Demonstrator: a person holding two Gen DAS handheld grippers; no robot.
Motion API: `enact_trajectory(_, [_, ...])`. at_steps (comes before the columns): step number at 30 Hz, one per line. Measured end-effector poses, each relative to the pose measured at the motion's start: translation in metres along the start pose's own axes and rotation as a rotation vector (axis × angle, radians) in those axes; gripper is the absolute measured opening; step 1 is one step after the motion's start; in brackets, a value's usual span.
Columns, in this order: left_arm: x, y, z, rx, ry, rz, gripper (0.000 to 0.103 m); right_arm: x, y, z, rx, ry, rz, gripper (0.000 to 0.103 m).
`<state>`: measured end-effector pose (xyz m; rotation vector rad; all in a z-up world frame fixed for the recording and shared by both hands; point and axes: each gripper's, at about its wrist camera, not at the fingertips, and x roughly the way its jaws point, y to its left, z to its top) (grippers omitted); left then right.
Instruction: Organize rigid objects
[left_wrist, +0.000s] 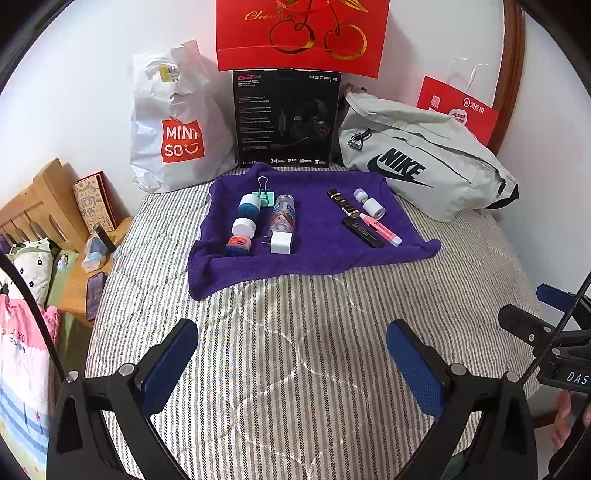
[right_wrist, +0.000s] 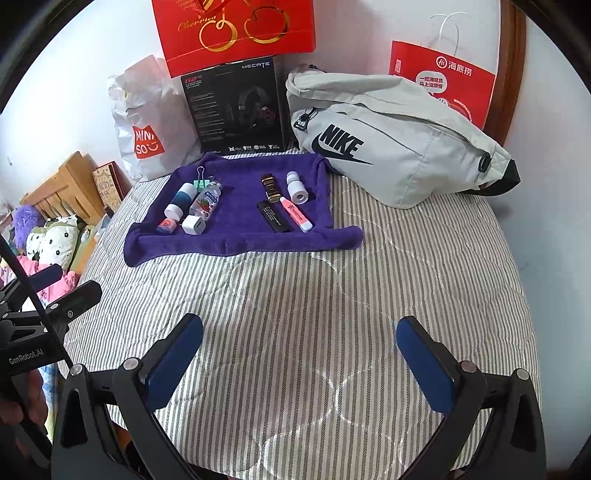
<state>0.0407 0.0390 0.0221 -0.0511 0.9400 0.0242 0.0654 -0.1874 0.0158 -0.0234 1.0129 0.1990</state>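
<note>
both grippers hang low over the striped quilt, wide open and empty — the left gripper at the bottom of its own view, the right gripper likewise in its view.

the small things lie on a purple towel in the middle of the frame, well apart from both grippers. on its left half: a mint binder clip, a blue bottle with white caps, a clear printed bottle, a white plug and a small orange-topped jar. on its right half: a black-and-gold tube, a white bottle, a pink highlighter and a flat black stick just beside it.

behind the towel, upper frame — a white shopping bag, a black headset box and a grey nike bag.
</note>
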Motion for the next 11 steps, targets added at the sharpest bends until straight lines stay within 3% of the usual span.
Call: enact_trajectory(11, [0.0076,-0.0047,0.0039,-0.002,0.001,-0.01,0.103,0.0032,-0.0018,0.0008,-0.005,0.008,0.0,0.103])
